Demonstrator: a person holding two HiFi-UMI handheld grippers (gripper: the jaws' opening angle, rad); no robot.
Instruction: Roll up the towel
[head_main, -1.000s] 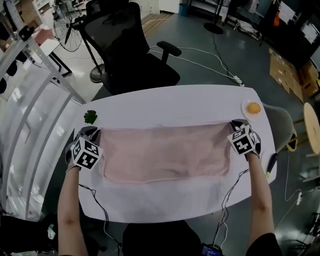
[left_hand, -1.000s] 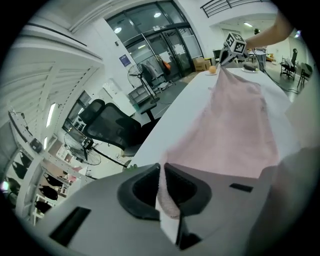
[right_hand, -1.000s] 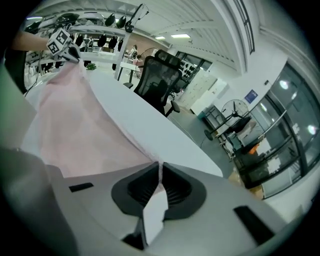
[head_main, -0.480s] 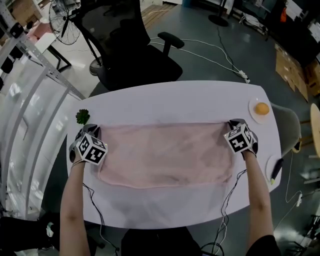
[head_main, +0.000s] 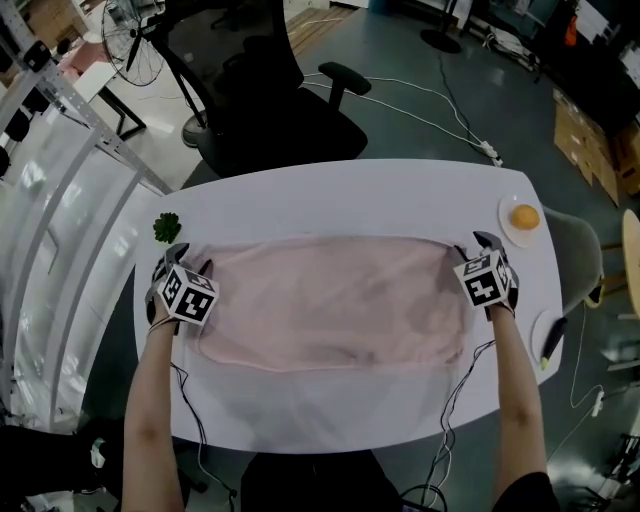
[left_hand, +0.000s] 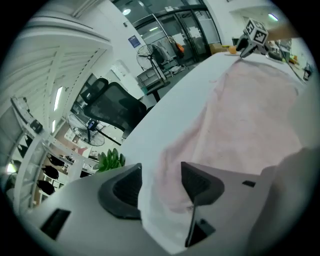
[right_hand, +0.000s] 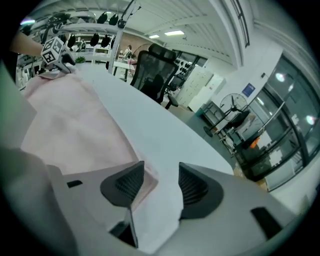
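A pink towel (head_main: 330, 300) lies spread flat across the white table (head_main: 350, 195). My left gripper (head_main: 185, 262) stands at the towel's far left corner. In the left gripper view its jaws (left_hand: 160, 182) have just been opening; the towel corner (left_hand: 170, 175) lies loose between them, with neither pad pressing on it. My right gripper (head_main: 477, 246) is at the far right corner. Its jaws (right_hand: 161, 182) have also just been opening, and the towel's corner (right_hand: 145, 175) lies by the left pad, not pinched. Each gripper shows far off in the other's view.
A small green sprig (head_main: 166, 228) lies just beyond the left gripper. A plate with an orange (head_main: 523, 218) sits at the table's far right edge, and a pen (head_main: 553, 340) lies at the right rim. A black office chair (head_main: 260, 90) stands behind the table.
Both grippers came down to the table with the towel's far corners, then their jaws parted and let the corners go. The towel now rests flat.
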